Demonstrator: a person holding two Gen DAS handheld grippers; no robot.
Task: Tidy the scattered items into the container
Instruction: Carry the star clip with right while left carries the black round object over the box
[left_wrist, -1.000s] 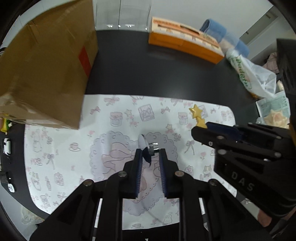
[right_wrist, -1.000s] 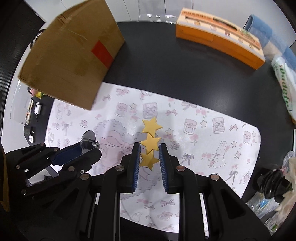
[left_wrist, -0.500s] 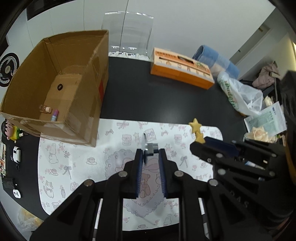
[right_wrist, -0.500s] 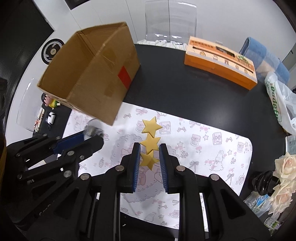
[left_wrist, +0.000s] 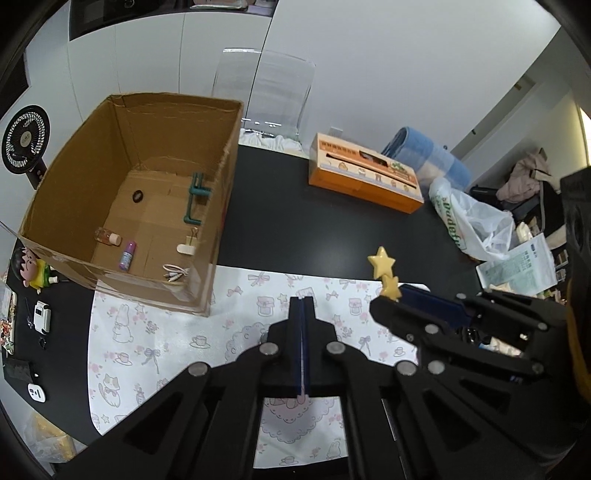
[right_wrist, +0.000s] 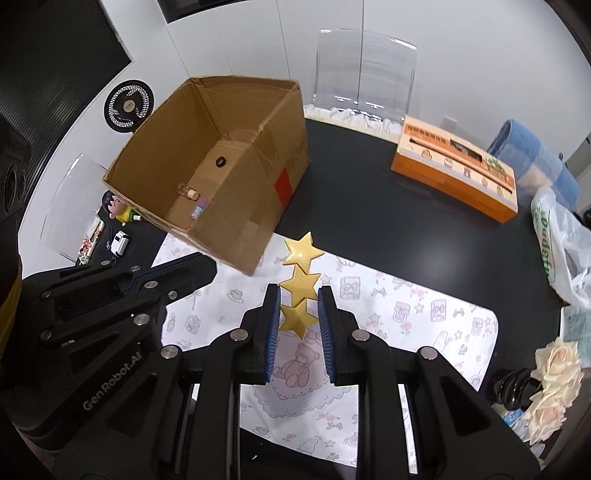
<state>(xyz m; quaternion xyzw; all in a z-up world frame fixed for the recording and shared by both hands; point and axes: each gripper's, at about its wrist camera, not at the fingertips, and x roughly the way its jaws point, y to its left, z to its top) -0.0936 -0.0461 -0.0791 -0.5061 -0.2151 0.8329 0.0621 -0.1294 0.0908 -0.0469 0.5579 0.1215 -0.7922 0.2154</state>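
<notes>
An open cardboard box (left_wrist: 221, 192) (right_wrist: 266, 184) stands at the back left of the patterned mat (left_wrist: 155, 343) (right_wrist: 424, 317). Inside lie a teal clamp (left_wrist: 194, 201), a corked vial (left_wrist: 107, 236), a purple tube (left_wrist: 127, 254), a binder clip and a white cable. My right gripper (right_wrist: 298, 295) (left_wrist: 388, 301) is shut on a stack of three yellow stars (right_wrist: 300, 284) (left_wrist: 383, 263), held above the mat. My left gripper (left_wrist: 302, 300) (right_wrist: 207, 267) has its jaws pressed together on a thin silver disc. Only the disc's pale edge (left_wrist: 305, 292) shows.
An orange carton (left_wrist: 365, 184) (right_wrist: 454, 166) sits on the black table behind the mat, with a blue roll and a plastic bag (left_wrist: 469, 221) to its right. A fan (left_wrist: 24, 144), a figurine (left_wrist: 31, 269) and small gadgets lie left; cream flowers (right_wrist: 554, 384) at the right.
Both grippers have risen and drawn back, so the box's inside shows. The left jaws have closed much tighter on the silver disc. The stars stay in the right gripper.
</notes>
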